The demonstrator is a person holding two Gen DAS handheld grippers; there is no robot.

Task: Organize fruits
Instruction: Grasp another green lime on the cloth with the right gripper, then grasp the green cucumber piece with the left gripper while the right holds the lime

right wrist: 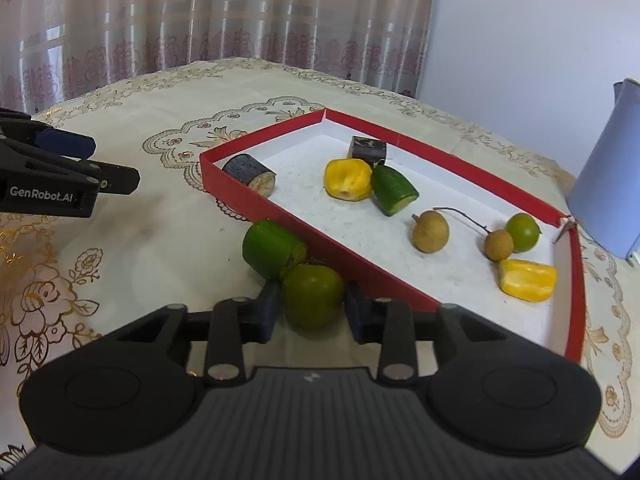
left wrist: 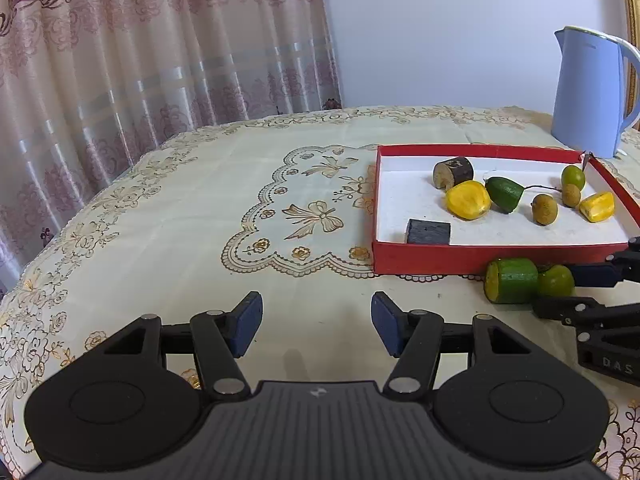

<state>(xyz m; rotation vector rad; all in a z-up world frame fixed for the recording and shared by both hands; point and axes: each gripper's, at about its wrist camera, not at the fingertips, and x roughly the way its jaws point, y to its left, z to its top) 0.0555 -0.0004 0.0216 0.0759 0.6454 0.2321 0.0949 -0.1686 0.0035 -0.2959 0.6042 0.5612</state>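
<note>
Right wrist view: right gripper [right wrist: 312,312] pinches a round green fruit [right wrist: 313,295] touching a cut green piece [right wrist: 270,249], so lifting may roll that piece; left gripper [left wrist: 317,326] hangs open and empty.

Red tray [right wrist: 280,204], white inside; green round fruit [right wrist: 314,296]; cream tablecloth [left wrist: 200,208], gold floral print; pale-blue kettle [left wrist: 588,92].

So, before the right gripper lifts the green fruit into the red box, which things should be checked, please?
1. Right gripper fingers pressing on both sides of the round green fruit: ok.
2. Cut green piece free of the fruit: not ok, they touch.
3. Bare floor in the red box for a drop: ok.
4. Left gripper out of the path: ok, open and holding nothing.
5. Grip firm enough to lift: cannot tell.
</note>
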